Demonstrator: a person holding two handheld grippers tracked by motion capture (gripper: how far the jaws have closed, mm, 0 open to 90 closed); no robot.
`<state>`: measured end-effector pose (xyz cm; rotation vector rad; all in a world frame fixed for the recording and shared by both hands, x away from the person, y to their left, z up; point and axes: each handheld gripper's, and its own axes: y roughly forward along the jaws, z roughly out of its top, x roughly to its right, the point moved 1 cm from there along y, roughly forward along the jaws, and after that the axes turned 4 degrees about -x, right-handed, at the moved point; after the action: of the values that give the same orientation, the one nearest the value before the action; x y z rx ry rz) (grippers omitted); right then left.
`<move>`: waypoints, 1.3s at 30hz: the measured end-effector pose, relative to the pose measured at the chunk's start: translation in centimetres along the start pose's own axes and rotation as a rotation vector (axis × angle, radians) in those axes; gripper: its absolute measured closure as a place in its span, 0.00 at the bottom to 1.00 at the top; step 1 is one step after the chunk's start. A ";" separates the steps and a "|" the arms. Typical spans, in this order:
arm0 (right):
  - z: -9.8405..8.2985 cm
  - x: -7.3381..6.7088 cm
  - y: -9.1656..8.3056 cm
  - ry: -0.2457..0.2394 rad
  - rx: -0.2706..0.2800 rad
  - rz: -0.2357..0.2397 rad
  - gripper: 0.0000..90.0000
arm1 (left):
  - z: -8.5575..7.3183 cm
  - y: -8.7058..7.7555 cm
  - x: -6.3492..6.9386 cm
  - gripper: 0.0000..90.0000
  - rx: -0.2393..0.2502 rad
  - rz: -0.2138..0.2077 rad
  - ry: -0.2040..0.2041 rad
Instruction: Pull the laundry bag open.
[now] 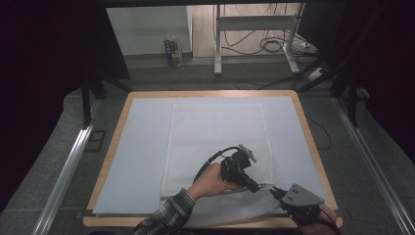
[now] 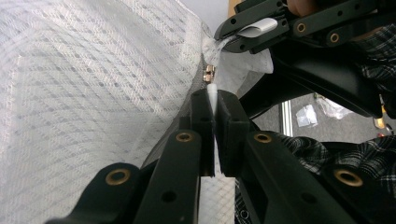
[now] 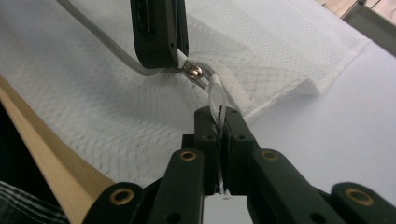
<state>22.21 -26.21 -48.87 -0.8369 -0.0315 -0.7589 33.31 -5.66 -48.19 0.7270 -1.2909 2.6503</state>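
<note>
- The white mesh bag [image 1: 218, 147] lies flat on the counter [image 1: 117, 147], its zipper edge near the person.
- Left gripper [image 2: 212, 105] is clamped on the zipper pull [image 2: 212, 91].
- Right gripper [image 3: 219, 119] pinches the bag's end tab [image 3: 217, 95].
- Next, I judge: slide the pull along while the tab is held taut.

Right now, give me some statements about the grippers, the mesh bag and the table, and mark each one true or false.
1. The left gripper is shut on a white pull tab next to the metal slider. True.
2. The right gripper hangs open, clear of the mesh bag. False: it is shut on a white piece of the mesh bag near the slider.
3. The mesh bag is black. False: it is white.
4. The mesh bag lies on the table. True.
5. The person's sleeve is plain white. False: it is plaid.
</note>
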 end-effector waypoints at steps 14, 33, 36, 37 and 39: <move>0.6 2.0 0.9 0.207 0.013 0.170 0.46 | -0.5 -1.0 0.3 0.97 0.014 0.028 0.088; 0.7 3.7 1.3 0.325 0.047 0.342 0.95 | -0.9 -0.5 -0.1 0.97 0.033 0.027 0.075; 0.5 3.9 1.2 0.337 0.046 0.335 0.95 | -1.0 -0.5 -0.1 0.97 0.046 0.040 0.072; 0.5 3.9 1.2 0.337 0.045 0.327 0.95 | -1.1 -0.5 -0.2 0.97 0.036 0.042 0.067; 0.3 4.0 1.2 0.346 0.045 0.324 0.95 | -1.5 -0.6 -0.5 0.97 0.035 0.039 0.061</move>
<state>25.99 -27.86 -48.21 -0.6383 0.3861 -0.5850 33.35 -4.11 -48.74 0.6262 -1.2593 2.7098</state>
